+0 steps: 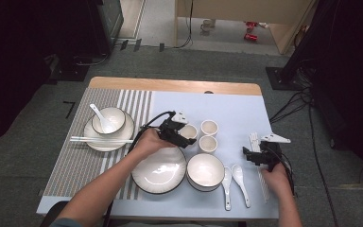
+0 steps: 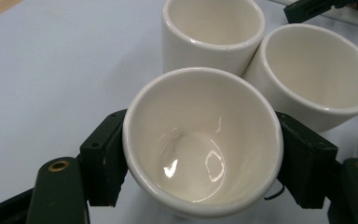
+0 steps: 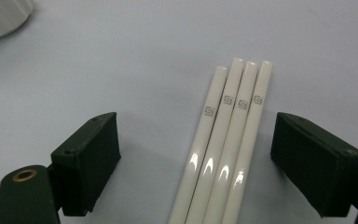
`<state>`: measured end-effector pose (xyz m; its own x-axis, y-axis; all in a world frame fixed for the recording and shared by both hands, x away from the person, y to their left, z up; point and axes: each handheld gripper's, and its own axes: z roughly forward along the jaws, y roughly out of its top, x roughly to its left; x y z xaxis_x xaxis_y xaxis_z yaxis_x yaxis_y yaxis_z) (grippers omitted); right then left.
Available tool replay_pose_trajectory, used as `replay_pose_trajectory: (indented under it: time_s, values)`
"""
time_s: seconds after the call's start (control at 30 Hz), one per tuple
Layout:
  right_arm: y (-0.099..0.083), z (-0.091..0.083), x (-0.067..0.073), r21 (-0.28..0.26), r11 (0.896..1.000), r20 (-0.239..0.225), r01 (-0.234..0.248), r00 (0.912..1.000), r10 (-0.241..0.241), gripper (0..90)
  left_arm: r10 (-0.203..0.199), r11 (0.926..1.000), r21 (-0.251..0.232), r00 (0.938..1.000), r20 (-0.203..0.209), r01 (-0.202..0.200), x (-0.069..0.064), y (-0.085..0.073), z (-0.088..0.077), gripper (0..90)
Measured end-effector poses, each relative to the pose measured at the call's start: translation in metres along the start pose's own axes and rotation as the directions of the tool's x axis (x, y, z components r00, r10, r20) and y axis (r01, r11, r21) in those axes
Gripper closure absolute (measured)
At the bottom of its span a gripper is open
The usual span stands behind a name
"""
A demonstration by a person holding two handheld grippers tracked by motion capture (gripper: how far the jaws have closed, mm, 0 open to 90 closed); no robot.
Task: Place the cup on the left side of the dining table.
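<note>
My left gripper (image 2: 203,161) is shut on a small white cup (image 2: 203,140), one pad on each side of its wall. The held cup (image 1: 189,131) stands close against two more white cups (image 2: 214,28) (image 2: 317,74) on the pale blue mat. Whether it rests on the mat I cannot tell. At the right of the table my right gripper (image 1: 252,156) is open. Several white chopsticks (image 3: 228,140) lie side by side between its spread jaws, untouched by the pads.
A large white plate (image 1: 158,172) and a bowl (image 1: 204,171) sit near the front edge, with two white spoons (image 1: 234,182) beside them. At the left, a plate (image 1: 92,135) carries a bowl with a spoon (image 1: 108,120) and chopsticks (image 1: 101,139).
</note>
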<state>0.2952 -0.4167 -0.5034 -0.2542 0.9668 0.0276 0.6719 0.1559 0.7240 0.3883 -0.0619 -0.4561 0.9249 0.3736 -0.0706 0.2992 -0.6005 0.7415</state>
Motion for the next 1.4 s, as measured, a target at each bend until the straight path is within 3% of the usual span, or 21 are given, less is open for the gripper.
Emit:
replay_pose_trajectory:
  time_s: [0.17,0.37,0.67,1.0,1.4]
  values:
    - [0.000,0.000,0.000,0.000,1.000,0.000,0.000,1.0000,0.000,15.1,-0.012,0.9999,-0.004,0.9999,-0.004,0.012,0.001,0.000,-0.002,27.7]
    - [0.000,0.000,0.000,0.000,1.000,0.000,-0.001,1.0000,0.001,15.1,-0.027,0.9995,-0.018,0.9995,0.018,0.028,0.002,0.001,-0.007,27.7]
    - [0.000,0.000,0.000,0.000,1.000,-0.001,-0.001,1.0000,0.001,15.1,-0.014,0.9997,-0.019,0.9993,0.036,0.015,0.001,0.004,-0.018,27.8]
    - [0.000,0.000,0.000,0.000,1.000,0.000,-0.001,1.0000,0.001,15.1,0.005,0.9986,-0.054,0.9968,0.080,-0.001,-0.005,0.011,-0.037,27.8]
    - [0.000,0.000,0.000,0.000,1.000,0.000,-0.001,1.0000,0.001,15.1,-0.009,0.9994,-0.032,0.9935,0.113,0.013,-0.007,0.011,-0.045,27.8]
